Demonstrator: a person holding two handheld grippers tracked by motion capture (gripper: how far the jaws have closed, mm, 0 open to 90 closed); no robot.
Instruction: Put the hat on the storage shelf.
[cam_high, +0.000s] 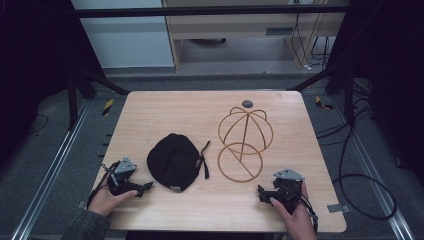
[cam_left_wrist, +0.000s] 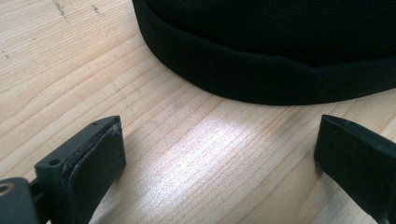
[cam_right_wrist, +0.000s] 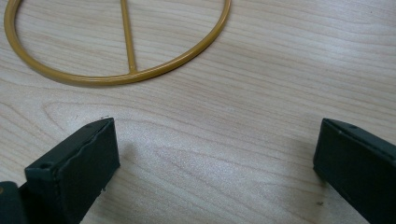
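Black fabric cap (cam_high: 173, 161) and gold wire hat stand (cam_high: 243, 142) on your pale wooden table (cam_high: 200, 107).
Your left gripper (cam_left_wrist: 219, 154) and right gripper (cam_right_wrist: 217, 158) both rest with jaws wide apart; no writing is legible.

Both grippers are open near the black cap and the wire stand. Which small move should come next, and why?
Probably ease the left gripper forward until the cap's band sits between its jaws. They stand wide open with bare table between, the band just ahead. The right gripper faces the wire stand's base ring.
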